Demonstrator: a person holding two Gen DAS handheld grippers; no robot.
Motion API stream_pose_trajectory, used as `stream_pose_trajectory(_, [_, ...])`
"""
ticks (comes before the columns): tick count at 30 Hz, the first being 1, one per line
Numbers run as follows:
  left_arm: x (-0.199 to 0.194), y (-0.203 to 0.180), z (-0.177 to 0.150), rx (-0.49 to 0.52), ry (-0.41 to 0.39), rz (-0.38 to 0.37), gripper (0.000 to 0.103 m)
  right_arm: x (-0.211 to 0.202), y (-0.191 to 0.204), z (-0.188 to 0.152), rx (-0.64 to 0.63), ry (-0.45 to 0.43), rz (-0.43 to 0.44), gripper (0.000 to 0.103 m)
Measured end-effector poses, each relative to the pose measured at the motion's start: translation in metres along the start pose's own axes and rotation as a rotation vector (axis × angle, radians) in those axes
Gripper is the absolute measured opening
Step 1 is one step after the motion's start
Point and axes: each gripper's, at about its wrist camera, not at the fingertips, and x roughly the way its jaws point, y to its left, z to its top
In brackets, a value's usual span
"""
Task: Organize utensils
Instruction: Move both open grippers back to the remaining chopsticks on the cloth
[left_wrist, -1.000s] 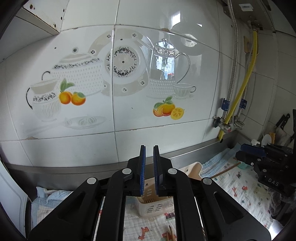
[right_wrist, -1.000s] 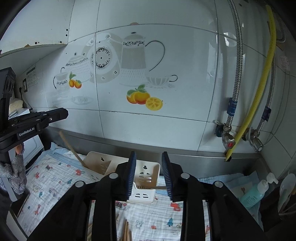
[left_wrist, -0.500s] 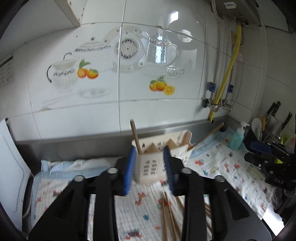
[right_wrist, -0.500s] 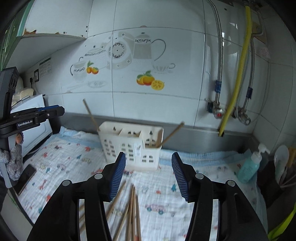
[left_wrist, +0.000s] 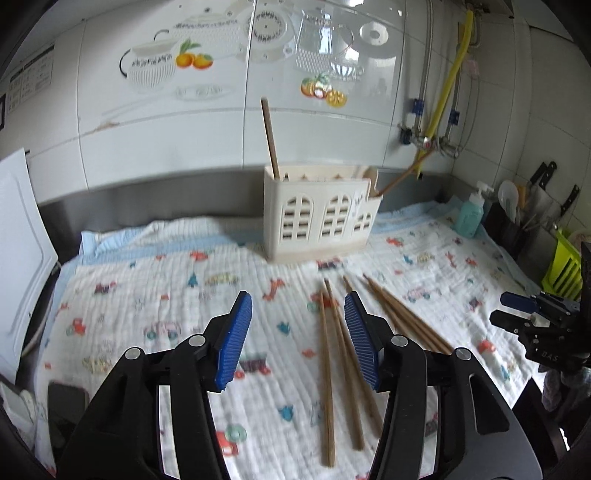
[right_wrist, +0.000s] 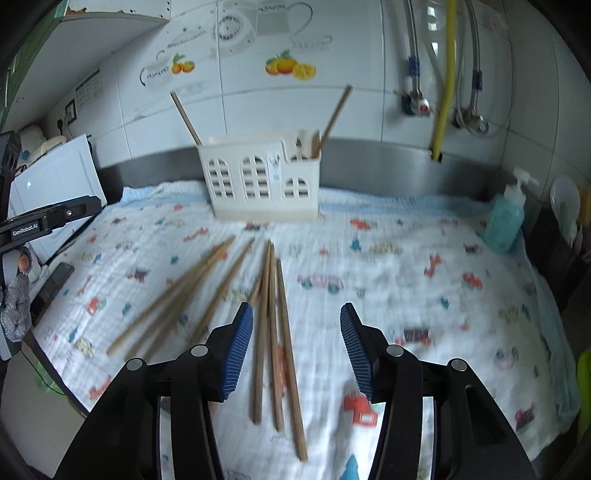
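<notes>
Right wrist view shows the right gripper (right_wrist: 296, 349) with jaws spread wide and empty over a tight bundle of chopsticks (right_wrist: 273, 332) lying mid-cloth, so closing there would likely pinch several at once or roll them apart on the soft printed cloth (right_wrist: 424, 295); the left gripper (left_wrist: 298, 338) is likewise agape and empty, its right finger over the same pile. Near the cloth's back edge, the white utensil holder (right_wrist: 264, 184) already has one chopstick leaning in its left compartment and another, with pale utensils, in the lower right one.
</notes>
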Motion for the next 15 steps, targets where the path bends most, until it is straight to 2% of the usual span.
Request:
stream_pose_trajectory(5, [0.007,0.002,-0.027,-0.015,0.056,-0.001,0.053,0.011,-0.007,-0.03,0.028,0.067,0.006,0.034])
stream_pose_trajectory(15, [0.019,0.003,-0.066,-0.032,0.143,0.006,0.053,0.03,-0.004,-0.058,0.005,0.134,0.018,0.022])
